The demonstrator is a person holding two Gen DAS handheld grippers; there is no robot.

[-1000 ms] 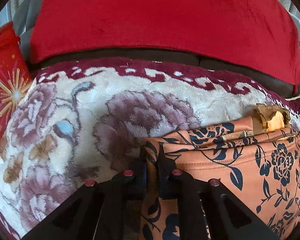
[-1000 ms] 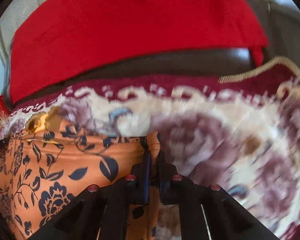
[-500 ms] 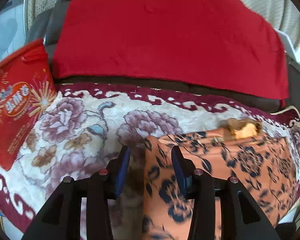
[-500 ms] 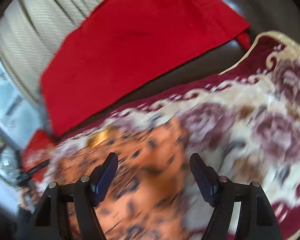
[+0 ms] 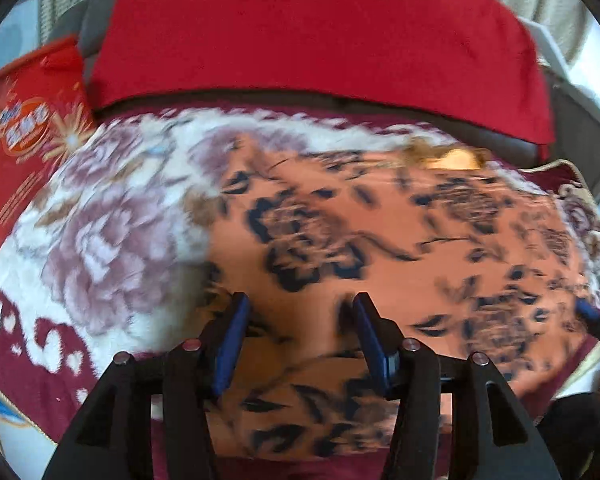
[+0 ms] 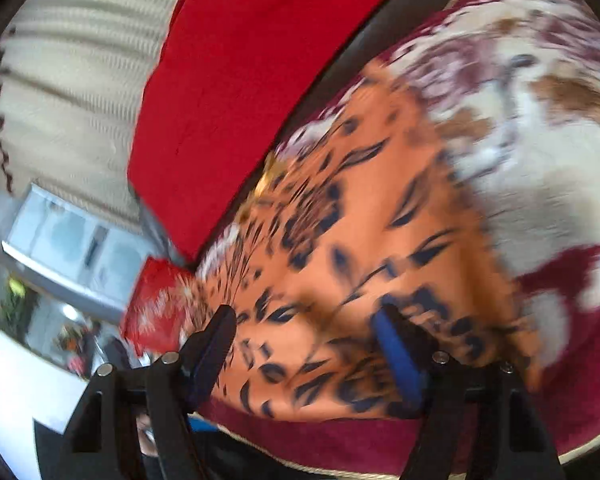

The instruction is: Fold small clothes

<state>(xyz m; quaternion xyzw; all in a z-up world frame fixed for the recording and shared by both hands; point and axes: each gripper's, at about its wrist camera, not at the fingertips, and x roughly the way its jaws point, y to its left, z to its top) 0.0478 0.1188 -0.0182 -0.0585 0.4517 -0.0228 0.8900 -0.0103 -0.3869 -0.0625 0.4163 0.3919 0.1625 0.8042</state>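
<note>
Orange floral garment (image 5: 380,232) lies under the opening, empty left gripper (image 5: 300,332).

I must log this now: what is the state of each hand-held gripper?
Left hand-held gripper: opening, nothing held, above the orange floral garment.
Right hand-held gripper: open and now closing slightly, nothing held.

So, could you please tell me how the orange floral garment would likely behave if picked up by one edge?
The orange floral garment looks thin and lies flat, following the plush blanket, so it would probably droop limply. It seems light for its spread. Its smooth-looking cloth might slide on the fuzzy pile or slip from a shallow pinch, though blur hides the texture.
</note>
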